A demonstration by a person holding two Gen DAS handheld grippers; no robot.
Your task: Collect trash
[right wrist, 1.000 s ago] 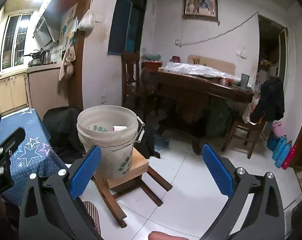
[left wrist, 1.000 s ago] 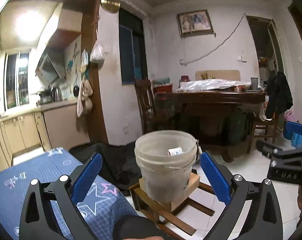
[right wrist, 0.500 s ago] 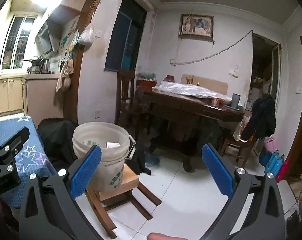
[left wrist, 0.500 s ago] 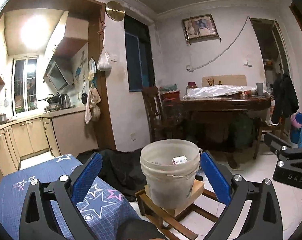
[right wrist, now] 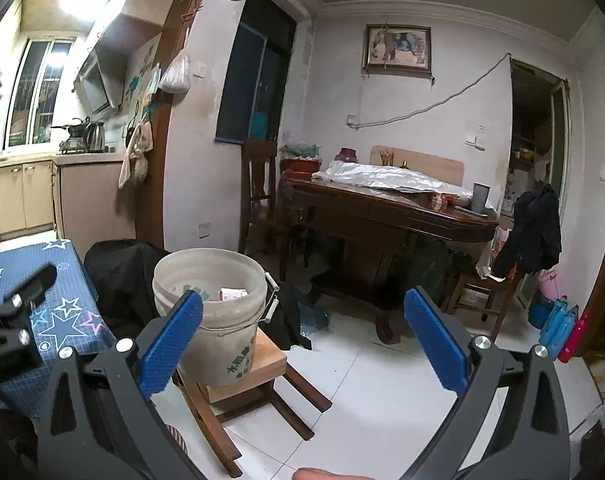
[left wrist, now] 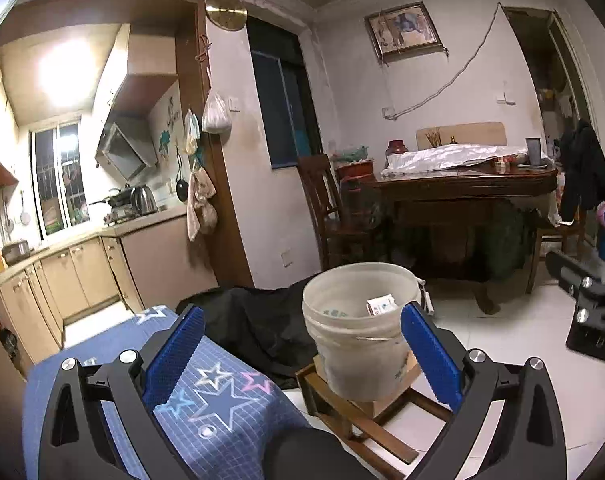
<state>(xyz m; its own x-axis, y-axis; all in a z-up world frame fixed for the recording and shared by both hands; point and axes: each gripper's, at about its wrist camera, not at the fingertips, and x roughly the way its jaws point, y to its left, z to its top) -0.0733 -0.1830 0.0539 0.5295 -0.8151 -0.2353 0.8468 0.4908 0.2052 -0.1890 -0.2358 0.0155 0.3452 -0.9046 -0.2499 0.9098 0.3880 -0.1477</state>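
White translucent plastic bucket (left wrist: 362, 328) on low wooden stool (right wrist: 254, 376), small white carton (left wrist: 381, 305) inside. Left gripper (left wrist: 302, 350) fingers spread, empty; right gripper (right wrist: 302, 340) same. Blue star-print cloth worktop (left wrist: 206, 396) beside bucket.

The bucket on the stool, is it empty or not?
Not empty: the bucket holds a small carton near its rim; deeper contents cannot be seen.

Bucket (left wrist: 360, 328) on stool (left wrist: 366, 412); small box (left wrist: 381, 304) inside bucket; star-print table (left wrist: 206, 400) left of stool; dining table (left wrist: 462, 184) behind.
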